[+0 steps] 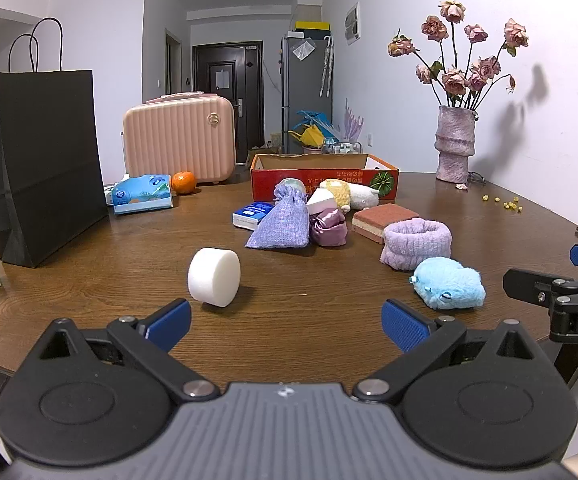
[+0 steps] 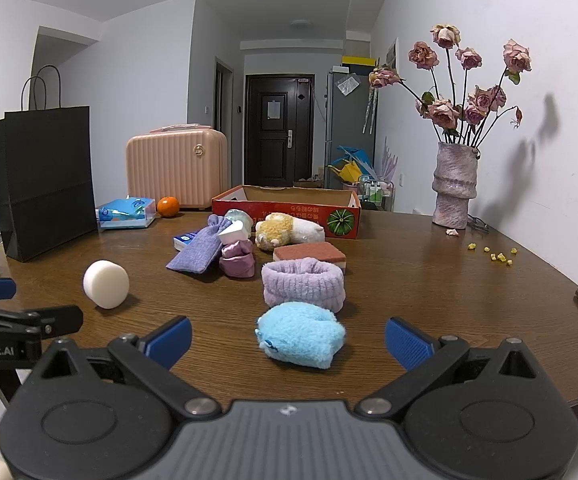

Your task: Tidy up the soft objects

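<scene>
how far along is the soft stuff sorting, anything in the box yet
Nothing visibly done: no item shows above the rim of the red cardboard box, though its floor is hidden. In hand: nothing; the left tool and right tool are both open and empty. Left: the blue plush, purple band, white foam cylinder, sponge and lavender pouch still lie on the table.

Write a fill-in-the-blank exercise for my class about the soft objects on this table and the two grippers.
1. The soft thing nearest the right gripper is a fluffy ____ plush toy.
2. The white foam cylinder lies closest to the ____ gripper.
3. Both grippers' jaws are ____, holding nothing.
4. The purple headband sits right behind the plush toy, in front of the ____ sponge.

Missing words: blue; left; open; red-brown
</scene>
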